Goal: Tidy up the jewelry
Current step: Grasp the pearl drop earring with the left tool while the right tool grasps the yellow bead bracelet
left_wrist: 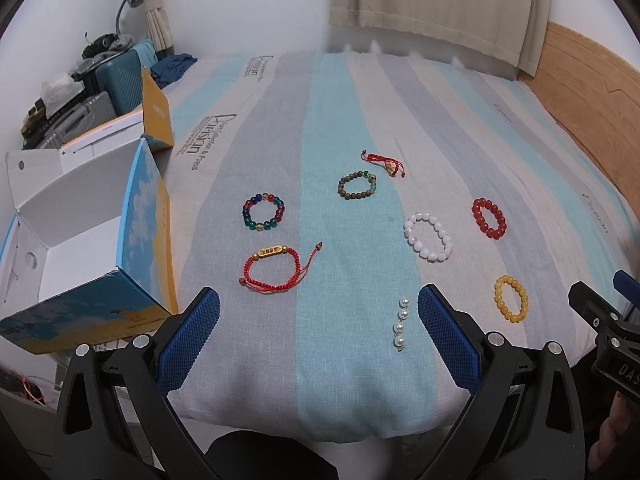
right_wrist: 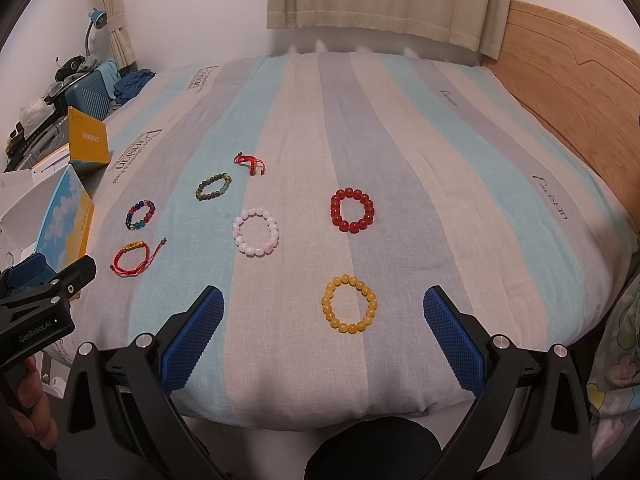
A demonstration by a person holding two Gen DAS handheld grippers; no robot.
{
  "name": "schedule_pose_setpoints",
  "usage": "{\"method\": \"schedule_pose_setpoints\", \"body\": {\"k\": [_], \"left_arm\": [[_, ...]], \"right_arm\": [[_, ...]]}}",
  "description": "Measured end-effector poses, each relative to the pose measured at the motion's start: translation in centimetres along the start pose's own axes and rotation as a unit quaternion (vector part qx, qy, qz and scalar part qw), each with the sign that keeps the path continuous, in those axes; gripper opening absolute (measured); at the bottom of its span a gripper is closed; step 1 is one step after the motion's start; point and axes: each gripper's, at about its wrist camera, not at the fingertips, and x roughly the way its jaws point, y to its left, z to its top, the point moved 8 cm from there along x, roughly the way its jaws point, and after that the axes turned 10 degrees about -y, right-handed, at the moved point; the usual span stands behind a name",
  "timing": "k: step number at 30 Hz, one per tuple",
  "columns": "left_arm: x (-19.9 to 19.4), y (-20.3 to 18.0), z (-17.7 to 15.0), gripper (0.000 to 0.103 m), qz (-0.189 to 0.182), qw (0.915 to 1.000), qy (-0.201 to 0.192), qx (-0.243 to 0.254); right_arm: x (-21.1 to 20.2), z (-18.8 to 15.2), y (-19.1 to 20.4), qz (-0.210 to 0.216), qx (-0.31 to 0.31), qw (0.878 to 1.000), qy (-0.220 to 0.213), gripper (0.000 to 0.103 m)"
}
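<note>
Several bracelets lie on a striped bedspread [left_wrist: 340,100]. In the left wrist view: a red cord bracelet with a gold bar [left_wrist: 272,270], a multicolour bead bracelet [left_wrist: 263,213], a green-brown bead bracelet [left_wrist: 357,185], a small red cord bracelet [left_wrist: 386,162], a white bead bracelet [left_wrist: 428,237], a red bead bracelet [left_wrist: 489,218], a yellow bead bracelet [left_wrist: 511,298] and a pearl strand [left_wrist: 401,324]. My left gripper [left_wrist: 319,308] is open and empty above the bed's near edge. My right gripper [right_wrist: 323,306] is open and empty just in front of the yellow bracelet [right_wrist: 349,304].
An open blue and yellow cardboard box [left_wrist: 80,248] stands at the bed's left edge. Suitcases [left_wrist: 116,76] and a lamp are beyond it. A wooden headboard [right_wrist: 572,80] bounds the right side. Curtains hang behind the bed.
</note>
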Motion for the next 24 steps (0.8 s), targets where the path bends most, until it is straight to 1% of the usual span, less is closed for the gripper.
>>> {"method": "schedule_pose_setpoints", "body": {"k": [7,10,13,17,20,24], "left_arm": [[0.7,0.1,0.3,0.097,-0.001,1.0000,0.006,0.004],[1.7,0.5,0.3,0.097,-0.007,0.9997,0.021,0.005],[3.5,0.9,0.0,0.097,-0.013,0.9986,0.050,0.013],[5.5,0.7,-1.0,0.097,-0.025,0.9955,0.090,0.015],[6.4,-0.7,-1.9,0.097,-0.037,0.9934,0.107,0.022],[7.4,-3.8,-3.2,0.097,-0.055,0.9904,0.120,0.042]], "right_arm": [[0.1,0.1,-0.1,-0.002,-0.002,1.000,0.003,0.096],[0.8,0.1,-0.6,-0.010,-0.006,1.000,0.017,0.096],[1.9,0.1,-1.3,-0.014,-0.009,0.999,0.042,0.096],[4.1,-0.5,-2.5,-0.012,-0.012,0.996,0.088,0.096],[6.1,-1.1,-4.0,-0.015,-0.005,0.992,0.124,0.096],[8.2,-2.3,-5.4,-0.013,-0.001,0.988,0.155,0.096]]}}
